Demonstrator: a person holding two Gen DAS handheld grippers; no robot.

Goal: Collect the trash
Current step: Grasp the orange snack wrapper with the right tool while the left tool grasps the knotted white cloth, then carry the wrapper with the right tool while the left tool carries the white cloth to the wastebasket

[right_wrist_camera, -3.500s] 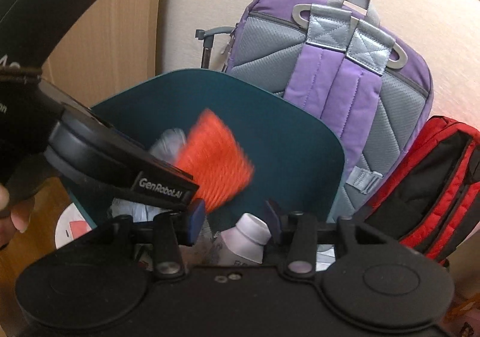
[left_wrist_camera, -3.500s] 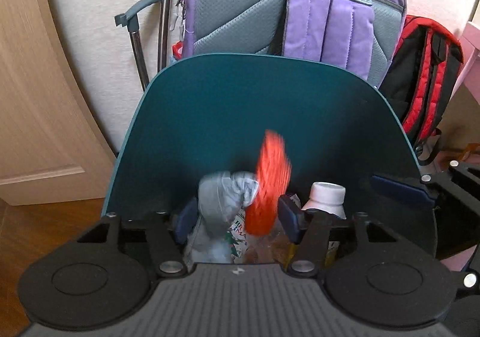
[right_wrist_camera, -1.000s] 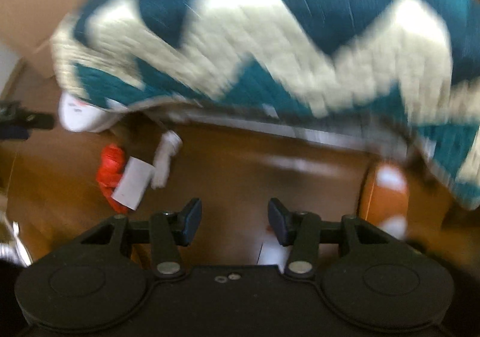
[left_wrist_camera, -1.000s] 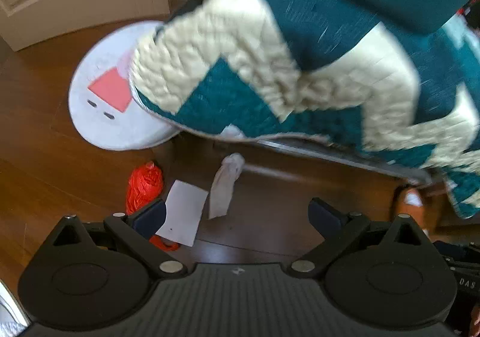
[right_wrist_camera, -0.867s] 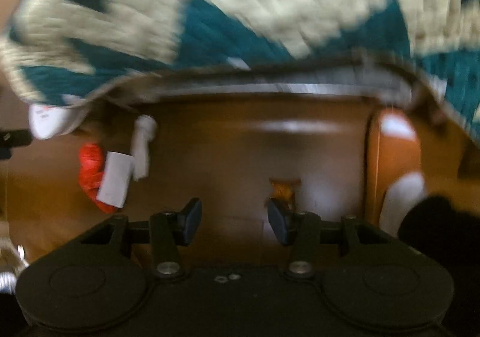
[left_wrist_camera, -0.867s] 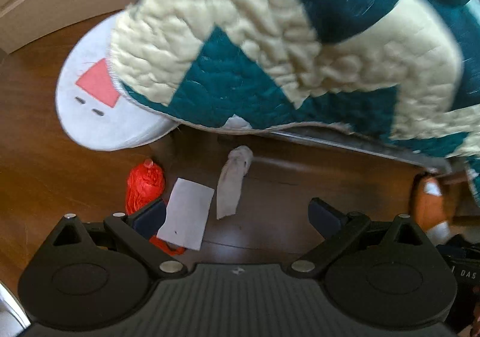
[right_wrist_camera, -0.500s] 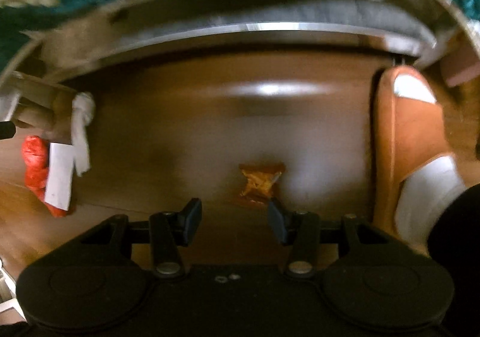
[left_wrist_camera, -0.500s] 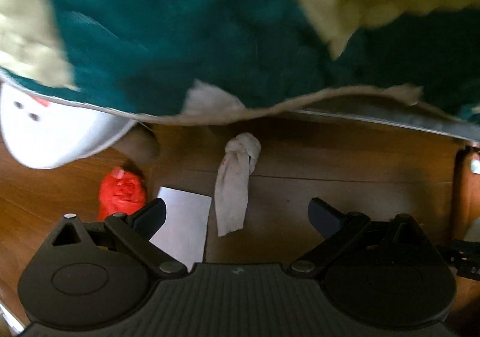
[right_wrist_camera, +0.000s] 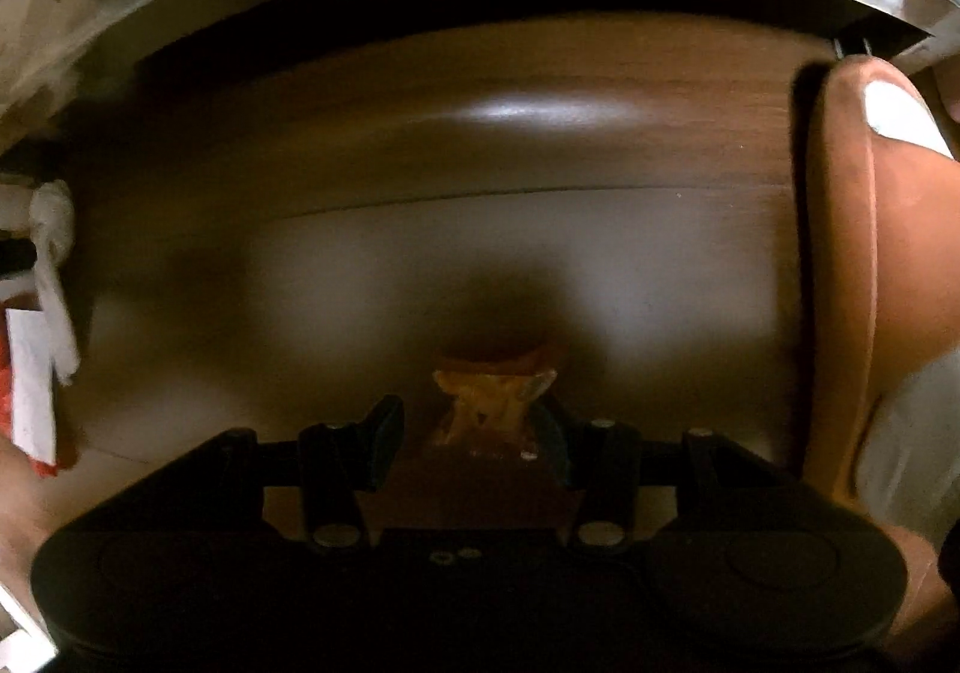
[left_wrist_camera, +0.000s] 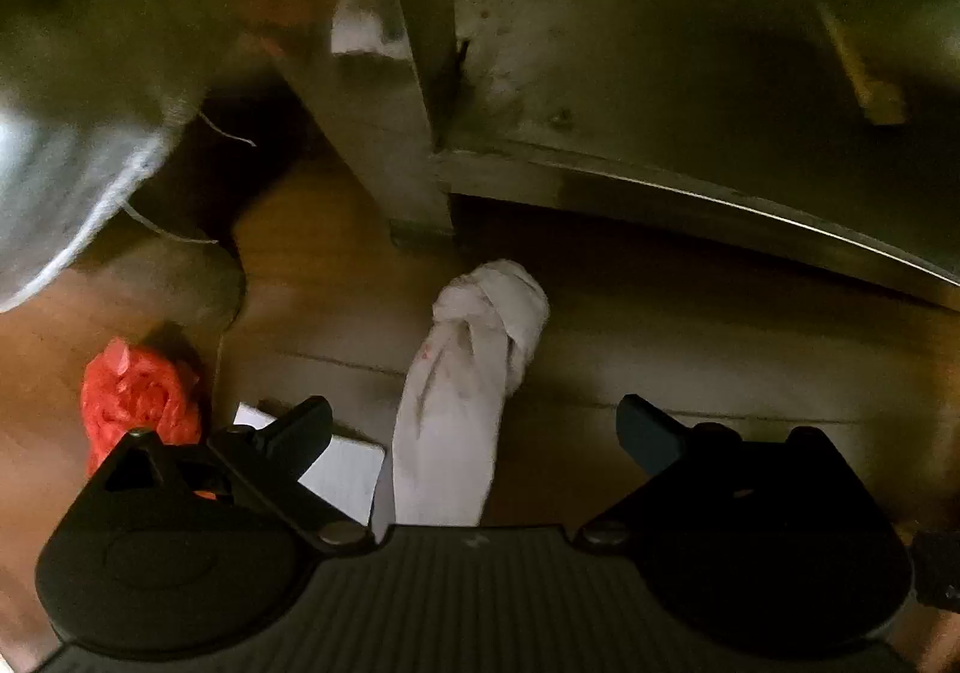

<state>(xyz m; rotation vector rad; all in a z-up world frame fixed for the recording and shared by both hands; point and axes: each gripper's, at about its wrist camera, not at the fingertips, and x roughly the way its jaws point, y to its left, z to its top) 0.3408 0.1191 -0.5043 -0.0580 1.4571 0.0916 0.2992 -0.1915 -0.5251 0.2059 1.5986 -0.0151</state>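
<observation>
A knotted white rag (left_wrist_camera: pixel 468 373) lies on the wooden floor (left_wrist_camera: pixel 690 349) in the left wrist view. My left gripper (left_wrist_camera: pixel 474 433) hangs open just above it, its fingers wide on either side of the rag's lower part. A white paper slip (left_wrist_camera: pixel 339 472) and a crumpled red bag (left_wrist_camera: pixel 135 391) lie to the left. In the right wrist view a small orange wrapper (right_wrist_camera: pixel 489 403) sits on the floor between the fingers of my right gripper (right_wrist_camera: pixel 474 427), which is open; the pads stand beside the wrapper and do not press it.
A bed frame rail (left_wrist_camera: pixel 690 193) and its leg (left_wrist_camera: pixel 396 145) stand just beyond the rag. An orange slipper on a white-socked foot (right_wrist_camera: pixel 864 265) is at the right of the wrapper. The rag (right_wrist_camera: pixel 54 265) and paper (right_wrist_camera: pixel 30 385) show at the far left.
Both grippers have dropped close to the floor, under the quilt's edge. The rag now lies between the left fingers and the orange wrapper between the right fingers. Neither gripper's opening changed.
</observation>
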